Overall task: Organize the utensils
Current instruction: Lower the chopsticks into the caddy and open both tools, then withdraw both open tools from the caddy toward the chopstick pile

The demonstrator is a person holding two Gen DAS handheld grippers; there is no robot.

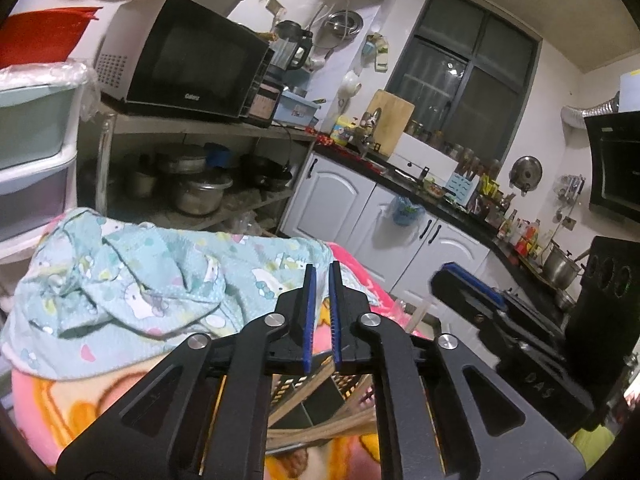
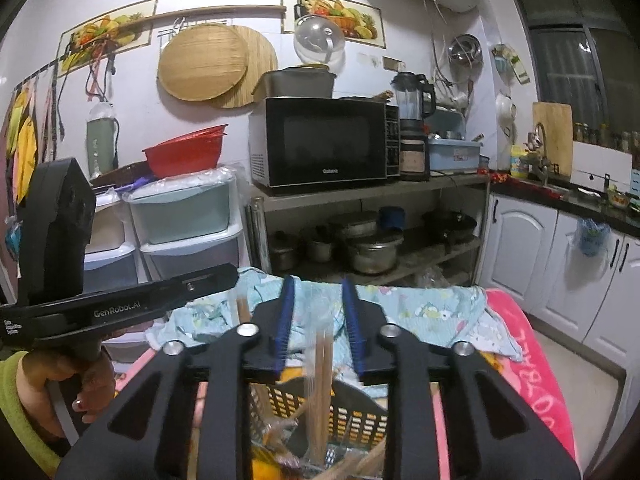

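Over the slotted utensil basket [image 2: 352,420] on the pink blanket [image 2: 532,364], the right tongs [image 2: 318,332] are seen apart, blurred wooden chopsticks [image 2: 322,380] standing unclamped between them. The left tongs [image 1: 322,316] are held narrowly apart, gripping nothing.

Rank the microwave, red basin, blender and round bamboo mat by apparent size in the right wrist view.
1. microwave
2. round bamboo mat
3. red basin
4. blender

The basin and the blender look close, so their order is unsure.

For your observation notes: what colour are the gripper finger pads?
Blue pads, on black fingers; clearest in the right wrist view.
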